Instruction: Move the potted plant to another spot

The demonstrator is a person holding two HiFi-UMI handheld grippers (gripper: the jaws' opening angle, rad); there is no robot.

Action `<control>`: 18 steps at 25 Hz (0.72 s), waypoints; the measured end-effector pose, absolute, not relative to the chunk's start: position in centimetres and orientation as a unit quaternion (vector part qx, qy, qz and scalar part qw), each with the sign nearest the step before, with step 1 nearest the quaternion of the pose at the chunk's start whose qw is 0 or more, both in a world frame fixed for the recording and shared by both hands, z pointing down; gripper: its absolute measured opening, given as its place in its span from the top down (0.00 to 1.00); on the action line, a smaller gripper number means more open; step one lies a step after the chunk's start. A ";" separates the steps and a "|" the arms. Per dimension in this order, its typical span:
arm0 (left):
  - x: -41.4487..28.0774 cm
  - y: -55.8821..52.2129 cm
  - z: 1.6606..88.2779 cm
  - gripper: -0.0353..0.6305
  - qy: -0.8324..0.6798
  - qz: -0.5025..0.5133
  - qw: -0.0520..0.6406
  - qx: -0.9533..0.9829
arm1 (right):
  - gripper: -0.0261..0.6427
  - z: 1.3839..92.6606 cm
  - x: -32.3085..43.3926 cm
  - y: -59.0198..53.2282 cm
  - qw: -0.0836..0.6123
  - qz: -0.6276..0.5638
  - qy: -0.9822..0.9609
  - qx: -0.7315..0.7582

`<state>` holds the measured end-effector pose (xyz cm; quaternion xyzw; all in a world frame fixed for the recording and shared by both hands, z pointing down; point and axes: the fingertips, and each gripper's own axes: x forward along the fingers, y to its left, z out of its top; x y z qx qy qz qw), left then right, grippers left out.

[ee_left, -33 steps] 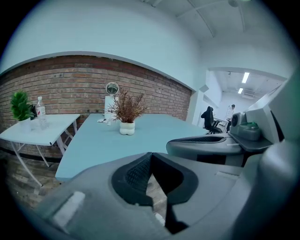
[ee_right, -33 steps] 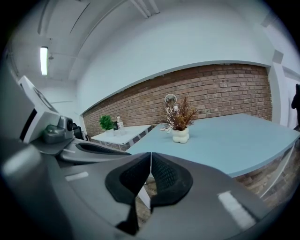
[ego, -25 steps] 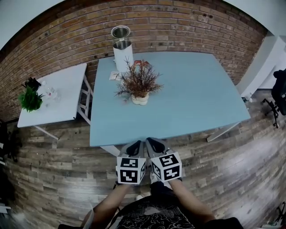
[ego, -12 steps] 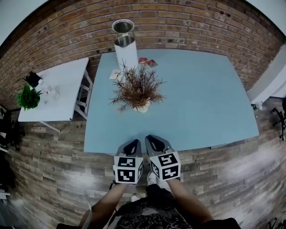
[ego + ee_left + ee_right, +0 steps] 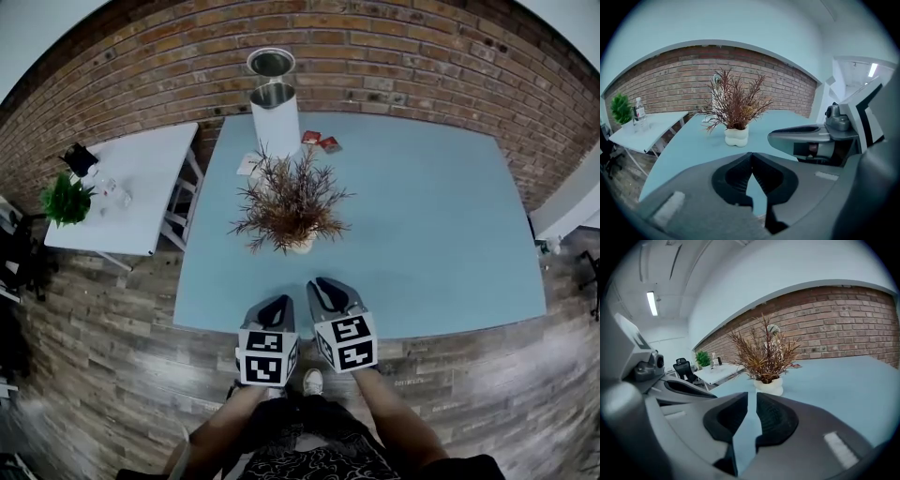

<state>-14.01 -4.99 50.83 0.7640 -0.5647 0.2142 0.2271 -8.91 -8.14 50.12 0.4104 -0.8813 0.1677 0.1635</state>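
The potted plant, dry reddish-brown twigs in a small white pot, stands on the blue table, left of its middle. Both grippers hover side by side over the table's near edge, a short way in front of the plant and apart from it. My left gripper is shut, tips touching, with nothing in it. My right gripper sits slightly ahead; its jaws have just been opening to a narrow gap, with nothing between them. The plant is straight ahead in the left gripper view and also straight ahead, as the plant, in the right gripper view.
A white cylinder topped with a metal cup stands at the table's far edge by the brick wall, with red packets and a paper nearby. A white side table at the left carries a green plant and a bottle.
Both grippers have moved forward from over the floor to over the table's near edge, closer to the plant. The right gripper now sits ahead of the left, with a slit between its jaws.
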 end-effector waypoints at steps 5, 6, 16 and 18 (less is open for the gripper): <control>-13.9 -6.1 51.3 0.95 -0.561 0.215 0.233 0.765 | 0.87 50.3 -8.5 -10.0 0.180 0.155 -0.883 0.405; -13.9 -6.4 51.5 0.95 -0.560 0.215 0.234 0.765 | 0.86 50.4 -8.4 -10.4 0.184 0.152 -0.883 0.404; -14.6 -10.1 52.9 0.95 -0.537 0.223 0.238 0.778 | 0.72 52.2 -9.1 -14.0 0.219 0.131 -0.885 0.390; -14.8 -10.9 53.1 0.95 -0.534 0.224 0.238 0.780 | 0.68 52.7 -9.5 -14.7 0.221 0.134 -0.886 0.385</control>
